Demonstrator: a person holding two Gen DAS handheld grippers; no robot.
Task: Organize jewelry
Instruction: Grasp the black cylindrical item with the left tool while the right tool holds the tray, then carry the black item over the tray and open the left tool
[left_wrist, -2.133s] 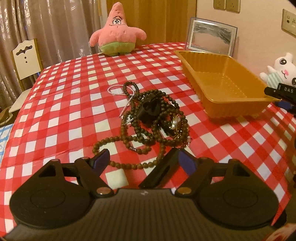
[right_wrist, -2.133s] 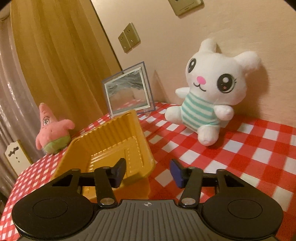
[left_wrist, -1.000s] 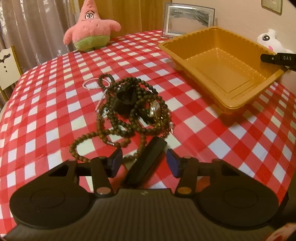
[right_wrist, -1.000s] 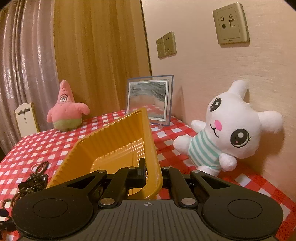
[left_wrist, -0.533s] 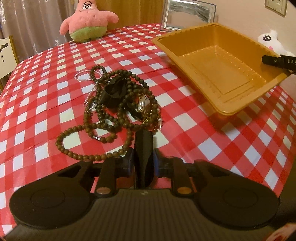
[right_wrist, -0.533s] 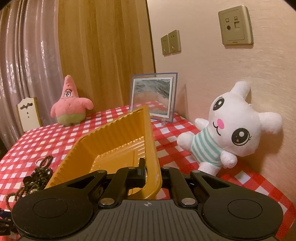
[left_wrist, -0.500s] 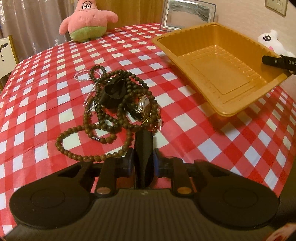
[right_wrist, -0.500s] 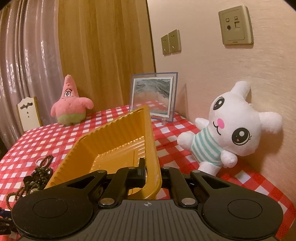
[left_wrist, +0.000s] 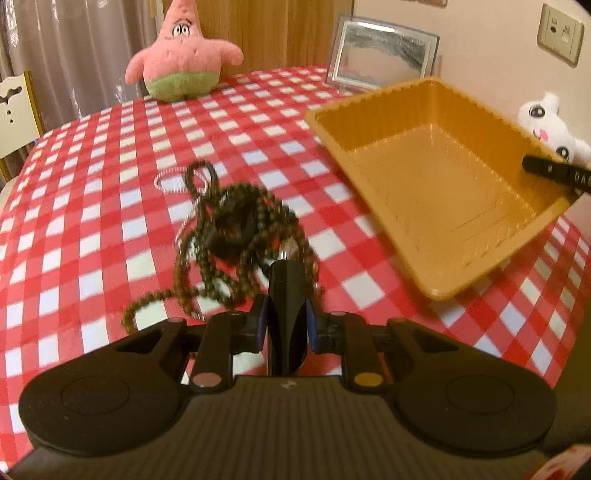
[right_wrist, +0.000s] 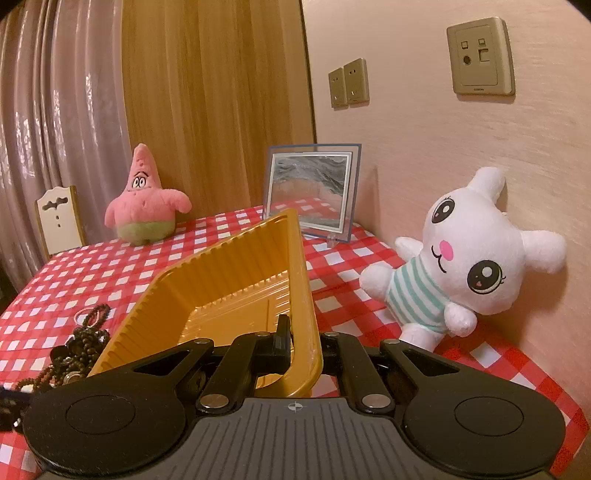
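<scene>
My left gripper is shut on a black strap, apparently a watch band, that runs into a tangle of dark wooden bead necklaces on the red checked tablecloth; the tangle looks lifted and blurred. A thin pink-white bracelet lies beyond it. My right gripper is shut on the rim of the orange plastic tray and holds it tilted up toward the jewelry. The tray shows at the right in the left wrist view, with a right gripper fingertip on its rim. The beads show low left in the right wrist view.
A pink star plush and a framed picture stand at the table's far edge. A white bunny plush leans on the wall at the right. A white chair stands beyond the table's left side.
My left gripper closed on the black strap and has now pulled it up and forward, dragging the beads. My right gripper closed on the tray rim and tilted the tray further.
</scene>
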